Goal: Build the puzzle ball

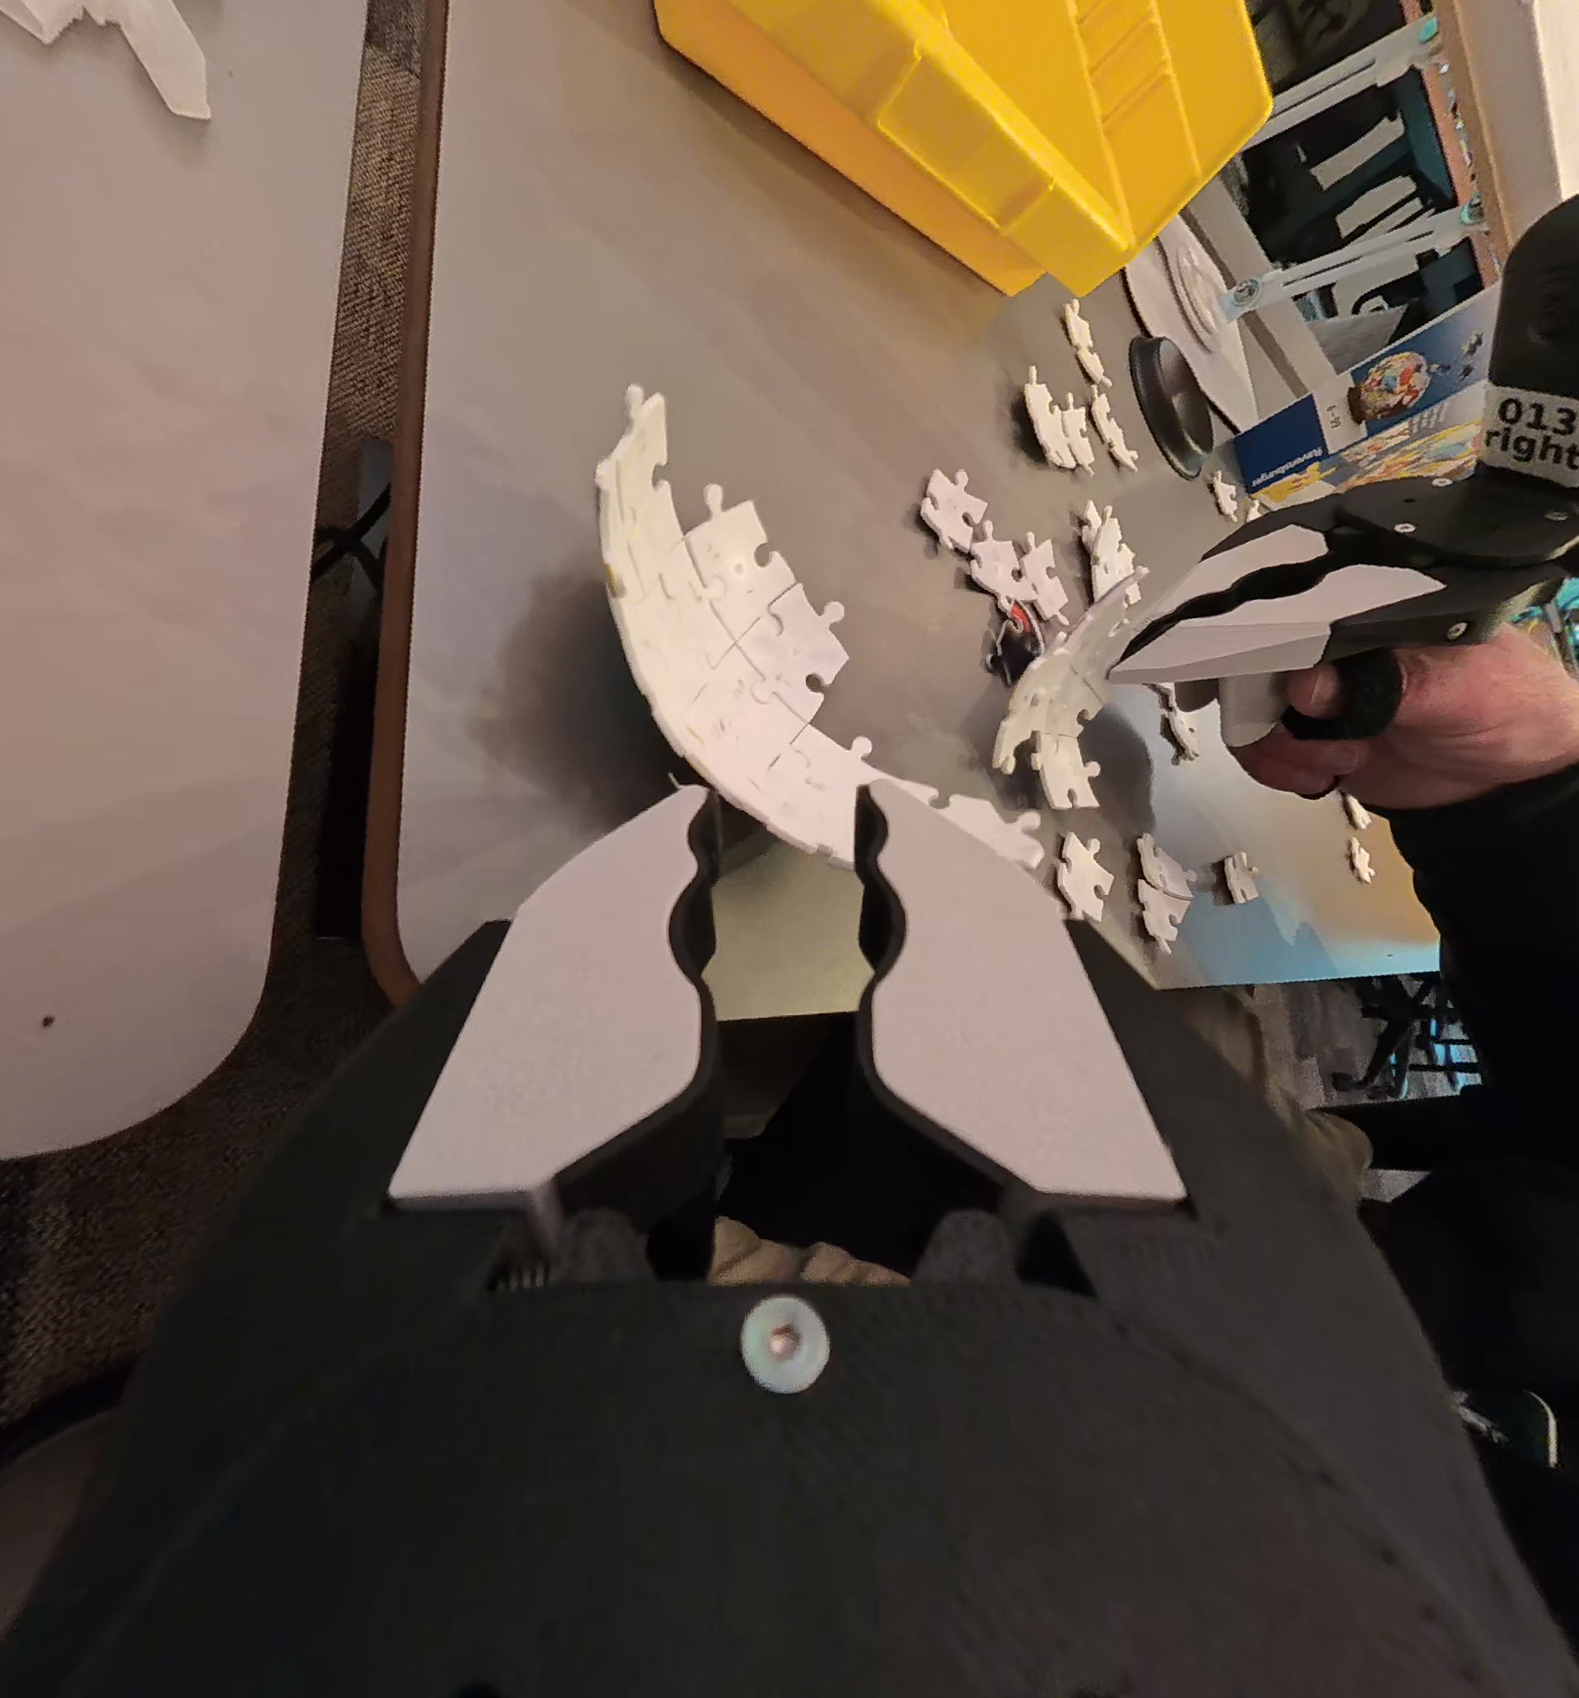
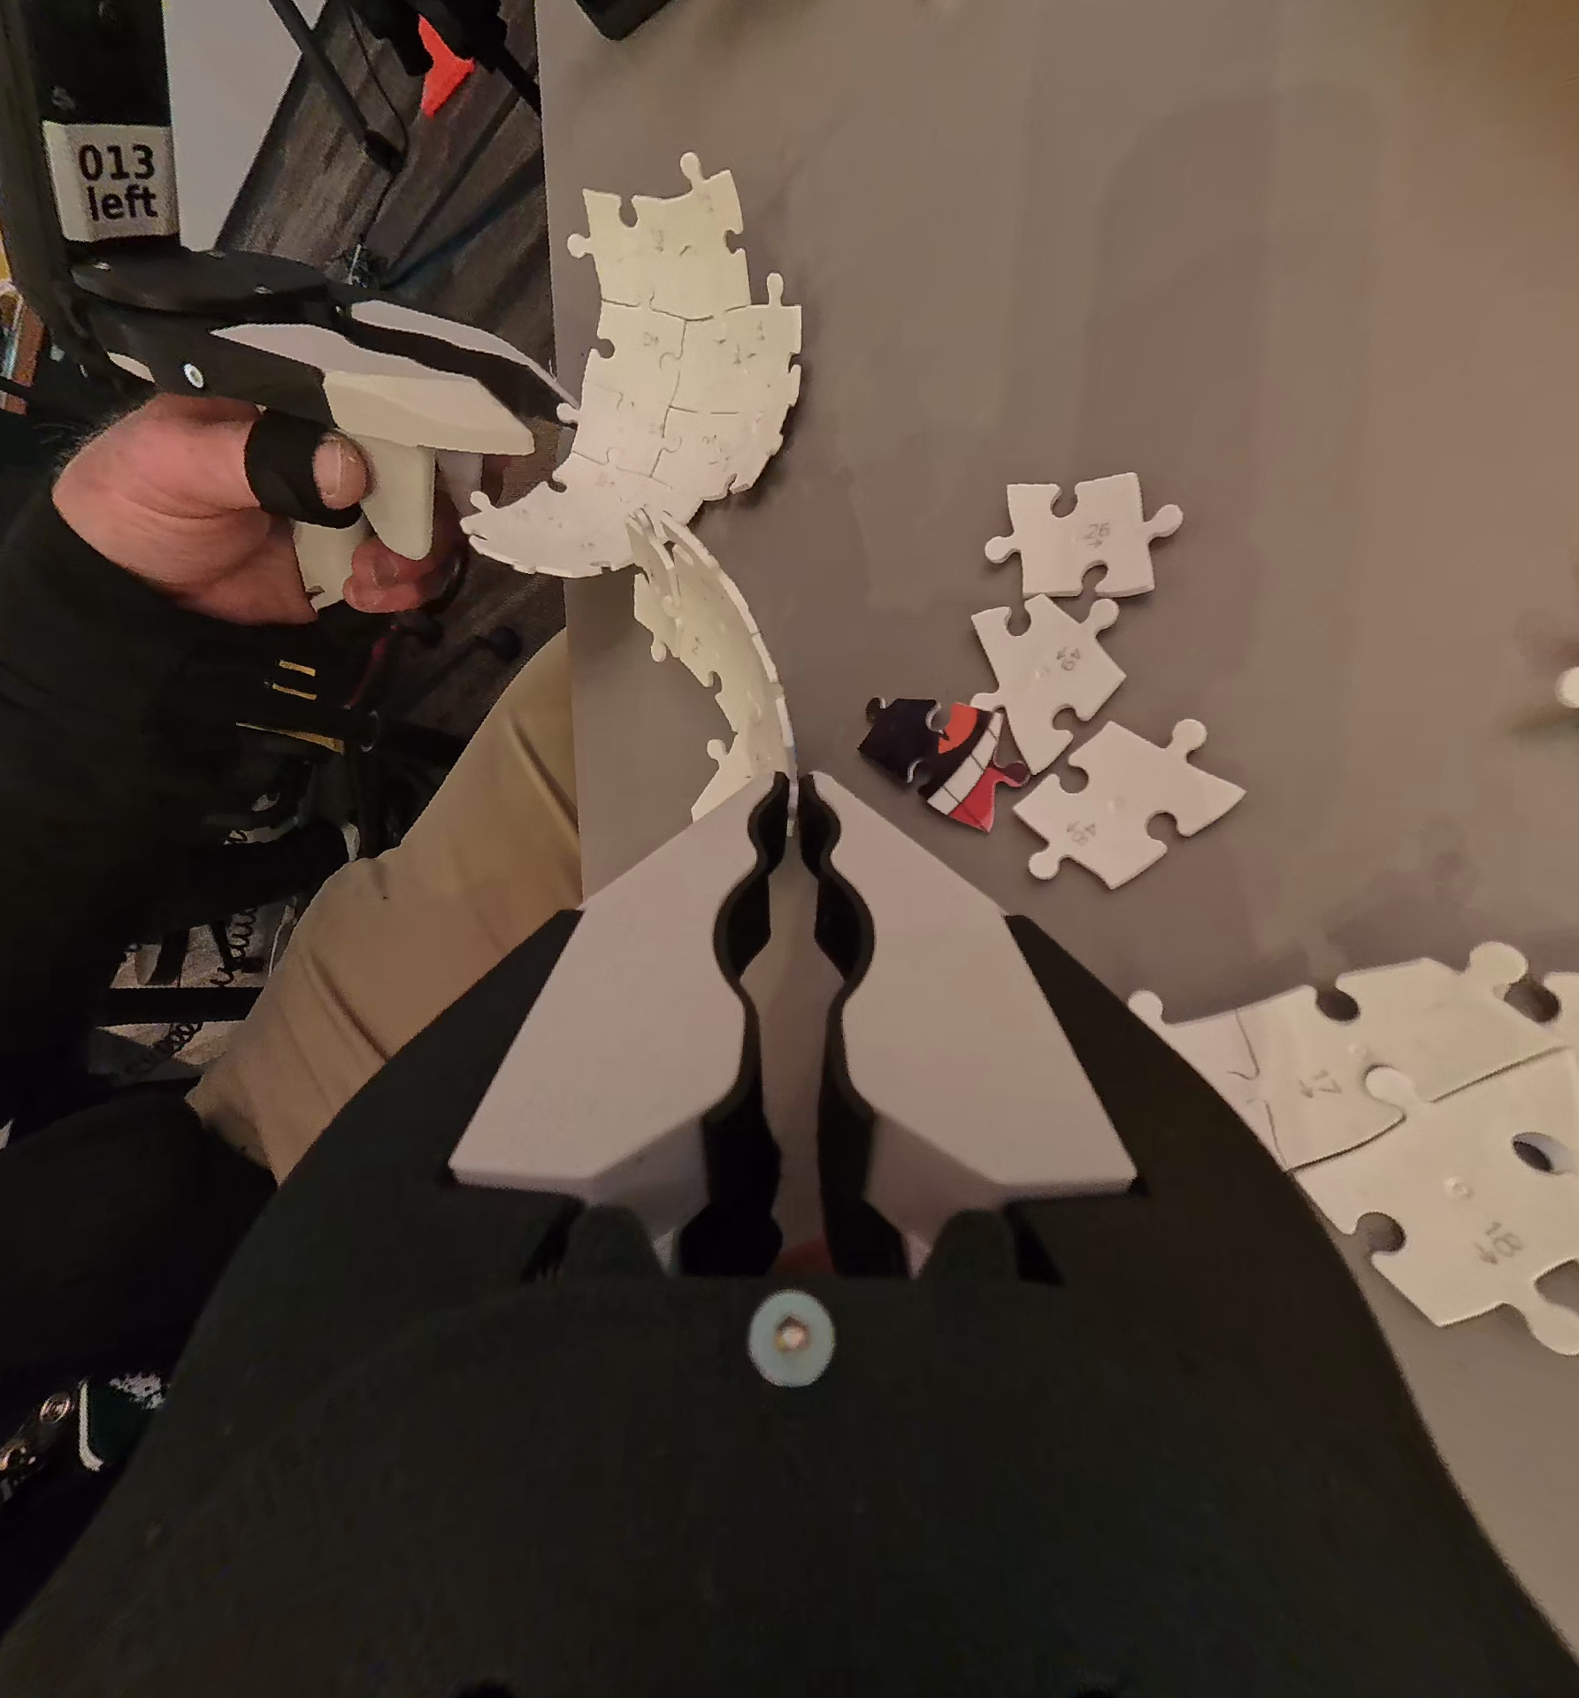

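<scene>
**A:** Now you're bringing two curved sections together. Your right gripper point(image 2: 795, 795) is pinching the narrow curved strip point(image 2: 721, 643), fingers pressed together on its near end, and the strip is arcing up off the grey table point(image 2: 1226, 276) toward the bigger shell section point(image 2: 684, 367).

**B:** And your left gripper point(image 1: 785, 809) — from its own camera the fingers are standing apart, with the shell's lower edge running across the gap. From the right wrist view the tips are reaching the shell's edge, but I cannot tell whether they are actually gripping it or just propping it.

**A:** Agreed. The strip's far tip is sitting right at the shell's lower rim, so you're judging the join now. Keep the strip's curve running the same way as the shell's, or the tabs won't seat.

**B:** You're holding the strip only by one end, so it could flex or pop apart at its own seams. Press gently, one tab at a time, starting with the nearest one.

**A:** And firm up that left side first. If the shell is only resting there, a push from the right will just slide it along the table.

**B:** Plenty is waiting: loose pieces point(image 2: 1079, 533) are lying white-side up beside you, one coloured piece point(image 2: 942, 758) among them, so the ball looks well short of half built.
</scene>
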`<action>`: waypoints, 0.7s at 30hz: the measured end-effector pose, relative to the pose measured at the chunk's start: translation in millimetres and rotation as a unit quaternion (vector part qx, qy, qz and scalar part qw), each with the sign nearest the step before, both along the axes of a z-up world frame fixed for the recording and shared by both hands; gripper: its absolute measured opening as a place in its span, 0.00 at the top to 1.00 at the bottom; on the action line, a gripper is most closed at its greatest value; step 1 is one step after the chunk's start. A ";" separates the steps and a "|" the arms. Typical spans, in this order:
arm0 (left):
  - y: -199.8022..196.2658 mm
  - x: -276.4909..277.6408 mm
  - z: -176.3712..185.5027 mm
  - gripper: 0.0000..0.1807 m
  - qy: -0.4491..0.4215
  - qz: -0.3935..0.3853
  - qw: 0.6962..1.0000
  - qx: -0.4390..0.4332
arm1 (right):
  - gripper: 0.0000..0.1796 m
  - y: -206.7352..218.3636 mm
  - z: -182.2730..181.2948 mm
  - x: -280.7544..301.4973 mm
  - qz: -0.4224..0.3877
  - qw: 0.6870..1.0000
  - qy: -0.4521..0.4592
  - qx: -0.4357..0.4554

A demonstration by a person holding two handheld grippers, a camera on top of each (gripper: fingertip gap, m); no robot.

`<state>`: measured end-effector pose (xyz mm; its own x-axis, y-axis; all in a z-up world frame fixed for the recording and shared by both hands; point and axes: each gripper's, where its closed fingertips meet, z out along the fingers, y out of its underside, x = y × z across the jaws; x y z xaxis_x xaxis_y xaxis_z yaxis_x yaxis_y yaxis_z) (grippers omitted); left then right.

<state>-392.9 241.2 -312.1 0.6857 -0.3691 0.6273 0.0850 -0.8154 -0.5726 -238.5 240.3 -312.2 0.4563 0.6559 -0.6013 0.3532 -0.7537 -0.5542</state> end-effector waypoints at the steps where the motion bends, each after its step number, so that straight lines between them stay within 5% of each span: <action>1: -1.1 0.4 0.7 0.85 0.000 -0.005 1.000 -0.001 | 1.00 0.3 -0.1 0.4 -0.001 1.000 0.000 -0.001; 21: -27.9 21.5 13.3 0.89 0.002 -0.109 0.994 -0.011 | 1.00 10.9 2.9 14.1 -0.020 1.000 0.010 -0.004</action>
